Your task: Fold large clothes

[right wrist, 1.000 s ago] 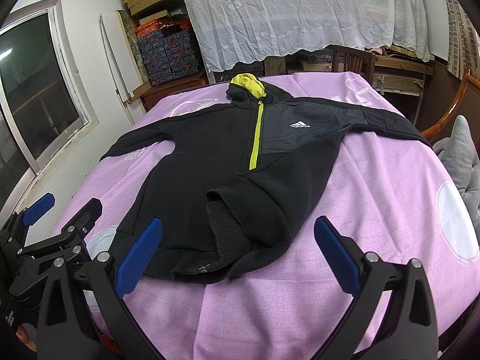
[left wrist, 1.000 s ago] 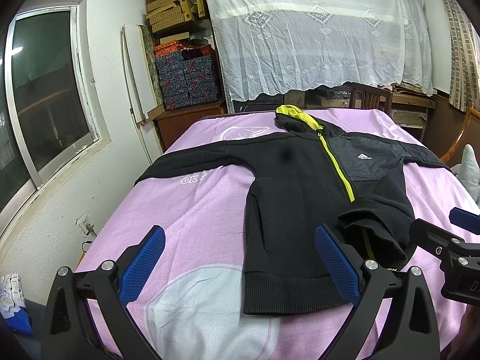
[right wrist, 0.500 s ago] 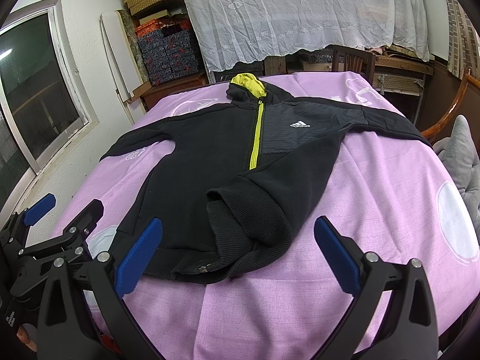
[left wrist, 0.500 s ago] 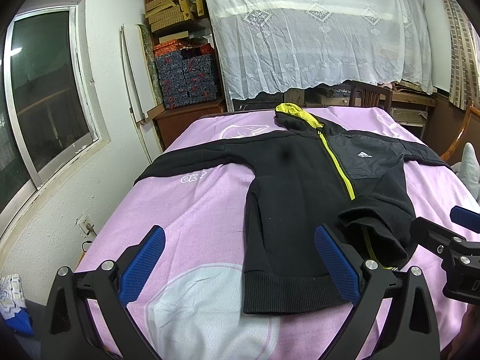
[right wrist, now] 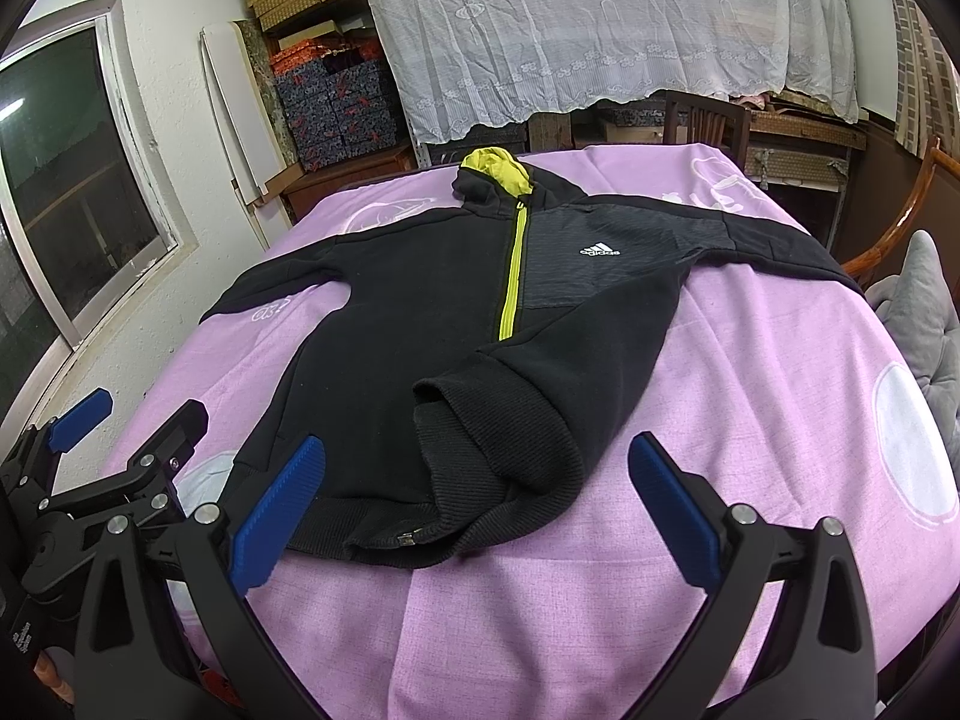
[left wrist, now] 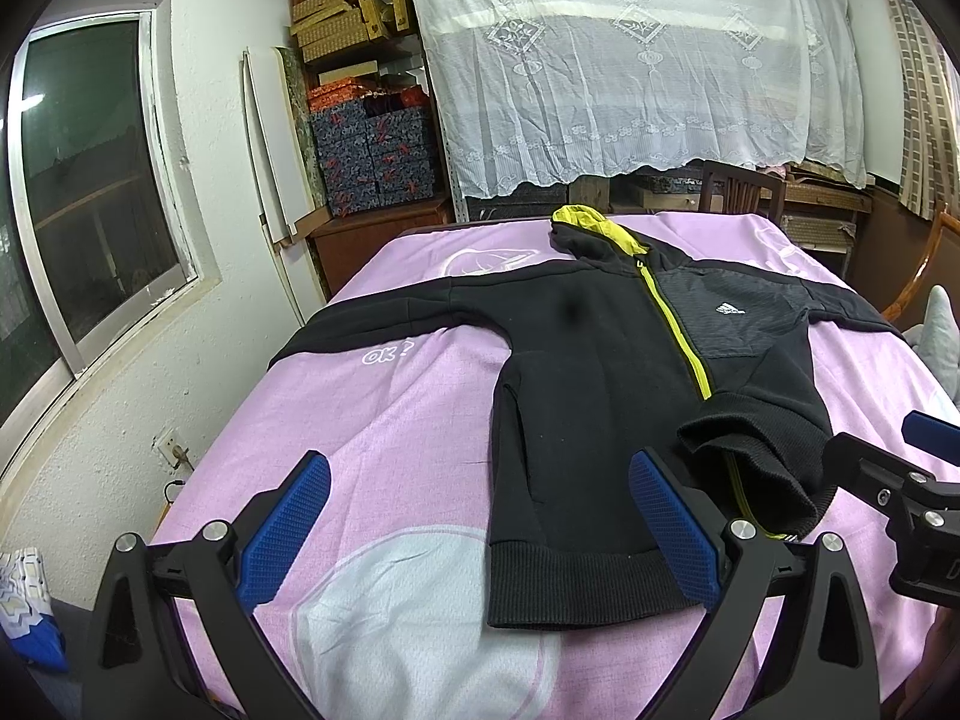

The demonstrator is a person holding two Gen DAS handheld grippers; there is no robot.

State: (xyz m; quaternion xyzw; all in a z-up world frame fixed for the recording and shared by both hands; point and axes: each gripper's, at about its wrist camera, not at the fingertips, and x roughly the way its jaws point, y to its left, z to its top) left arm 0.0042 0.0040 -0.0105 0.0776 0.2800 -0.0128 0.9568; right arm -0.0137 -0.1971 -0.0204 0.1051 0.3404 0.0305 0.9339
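Note:
A black zip hoodie [left wrist: 588,372] [right wrist: 420,324] with a yellow zipper and yellow-lined hood lies front up on a pink bedsheet [left wrist: 384,420] [right wrist: 750,396], sleeves spread to both sides. Its lower right front corner [right wrist: 504,432] is flipped back over the body, bunched near the hem. My left gripper [left wrist: 480,522] hovers open above the hem's left part, with nothing between its blue pads. My right gripper [right wrist: 477,486] is open over the bunched corner, holding nothing. Each gripper shows at the edge of the other's view.
A window [left wrist: 78,204] and white wall run along the left. Behind the bed stand shelves with boxes [left wrist: 372,138], a lace-covered rack [left wrist: 648,66] and a wooden chair [left wrist: 744,192]. A grey cushion [right wrist: 918,300] lies at the right edge.

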